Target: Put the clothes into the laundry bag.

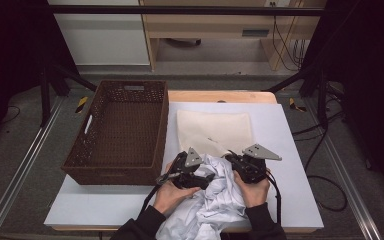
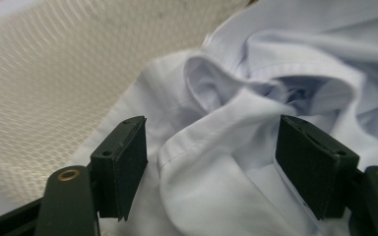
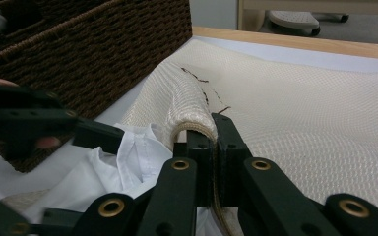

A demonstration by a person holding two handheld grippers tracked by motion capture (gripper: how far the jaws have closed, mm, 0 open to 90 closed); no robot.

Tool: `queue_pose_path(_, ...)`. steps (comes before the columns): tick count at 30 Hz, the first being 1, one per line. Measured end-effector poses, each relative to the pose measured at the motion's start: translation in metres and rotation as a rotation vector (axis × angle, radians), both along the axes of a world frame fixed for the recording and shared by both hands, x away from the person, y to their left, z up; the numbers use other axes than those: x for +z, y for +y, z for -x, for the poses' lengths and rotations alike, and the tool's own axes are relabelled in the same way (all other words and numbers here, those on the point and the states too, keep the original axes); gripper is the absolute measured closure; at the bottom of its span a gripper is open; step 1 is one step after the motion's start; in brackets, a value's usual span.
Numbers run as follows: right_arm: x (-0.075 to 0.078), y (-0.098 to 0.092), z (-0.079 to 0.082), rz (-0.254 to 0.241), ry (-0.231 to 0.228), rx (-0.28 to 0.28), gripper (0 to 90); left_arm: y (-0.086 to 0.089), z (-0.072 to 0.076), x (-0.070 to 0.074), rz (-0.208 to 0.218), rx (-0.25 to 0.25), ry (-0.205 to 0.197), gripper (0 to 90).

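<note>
A crumpled pale blue shirt [image 1: 215,200] lies at the table's front edge, partly over the near end of a cream mesh bag [image 1: 215,129]. My left gripper [image 1: 207,176] is open at the shirt's left side. In the left gripper view its jaws [image 2: 219,162] stand wide, with a fold of the shirt [image 2: 236,123] between them and the pads not pressing on it. My right gripper [image 1: 230,156] is shut on the mesh bag's near edge. In the right gripper view the jaws [image 3: 211,142] pinch a raised lip of the bag [image 3: 300,113], and the shirt [image 3: 108,167] is bunched to the left.
A dark brown wicker basket [image 1: 115,175] with nothing in it stands left of the bag, close to my left hand. A white sheet [image 1: 105,205] covers the wooden table. Metal rails run along the floor on both sides.
</note>
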State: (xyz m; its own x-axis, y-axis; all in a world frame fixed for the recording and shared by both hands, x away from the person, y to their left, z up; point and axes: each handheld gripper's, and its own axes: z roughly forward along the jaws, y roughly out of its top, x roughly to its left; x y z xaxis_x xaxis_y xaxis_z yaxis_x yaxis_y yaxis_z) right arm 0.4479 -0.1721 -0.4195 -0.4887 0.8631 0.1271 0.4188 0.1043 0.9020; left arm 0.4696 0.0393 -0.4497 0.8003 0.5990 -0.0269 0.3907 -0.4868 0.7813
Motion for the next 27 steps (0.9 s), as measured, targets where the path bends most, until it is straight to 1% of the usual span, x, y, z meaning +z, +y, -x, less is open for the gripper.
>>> queue_pose_path(1,0.000,0.000,0.000,0.002,0.000,0.000,87.7,-0.002,-0.003,-0.003,0.000,0.000,0.013,27.1)
queue_pose_path(2,0.000,0.000,0.000,0.003,0.001,0.000,87.7,-0.002,-0.004,-0.005,0.001,-0.003,0.022,31.1)
queue_pose_path(3,0.000,0.000,0.000,0.003,0.002,0.001,87.7,-0.002,-0.005,-0.006,0.011,-0.010,0.036,37.5)
queue_pose_path(4,0.000,0.000,0.000,0.004,0.002,0.001,87.7,-0.002,-0.005,-0.006,0.010,-0.013,0.040,44.2)
queue_pose_path(6,-0.001,0.000,-0.001,0.005,0.002,0.001,87.7,0.000,-0.002,-0.003,0.012,-0.018,0.041,62.6)
queue_pose_path(7,-0.001,0.000,-0.001,0.007,0.002,-0.001,87.7,0.001,0.000,0.000,0.013,-0.019,0.044,70.3)
queue_pose_path(8,-0.001,0.000,-0.001,0.008,0.003,-0.003,87.7,0.002,0.003,0.002,0.015,-0.025,0.031,75.9)
queue_pose_path(9,-0.001,0.000,-0.001,0.005,0.003,-0.005,87.7,0.003,0.006,0.004,0.017,-0.026,0.022,79.2)
queue_pose_path(11,-0.002,0.000,-0.001,0.008,0.007,-0.010,87.8,0.005,0.014,0.010,0.048,-0.026,-0.004,81.3)
queue_pose_path(13,-0.002,0.000,-0.002,0.010,0.010,-0.011,87.8,0.005,0.023,0.017,0.082,-0.034,-0.028,81.4)
queue_pose_path(14,-0.003,0.001,-0.002,0.008,0.011,-0.011,87.7,0.004,0.029,0.022,0.098,-0.049,-0.042,81.4)
queue_pose_path(15,-0.003,0.002,-0.002,0.007,0.012,-0.011,87.7,0.003,0.032,0.024,0.096,-0.063,-0.048,81.4)
queue_pose_path(18,-0.003,0.003,-0.001,0.006,0.008,-0.008,87.8,-0.008,0.043,0.029,0.079,-0.104,-0.073,81.4)
queue_pose_path(19,-0.002,0.003,-0.001,0.009,0.005,-0.005,87.8,-0.012,0.045,0.029,0.079,-0.114,-0.078,81.5)
queue_pose_path(21,-0.002,0.004,-0.001,0.003,0.001,-0.006,87.8,-0.020,0.045,0.026,0.055,-0.119,-0.084,82.1)
queue_pose_path(22,-0.002,0.004,0.000,0.002,0.001,-0.004,87.8,-0.025,0.041,0.022,0.032,-0.115,-0.081,82.6)
queue_pose_path(23,-0.002,0.004,0.000,0.002,0.000,-0.002,87.8,-0.027,0.038,0.019,0.020,-0.107,-0.077,83.1)
queue_pose_path(26,-0.001,0.004,0.000,-0.003,-0.006,0.007,87.8,-0.032,0.020,0.002,-0.046,-0.065,-0.043,83.7)
queue_pose_path(27,0.000,0.004,0.001,-0.005,-0.009,0.010,87.8,-0.032,0.014,-0.004,-0.056,-0.050,-0.033,83.8)
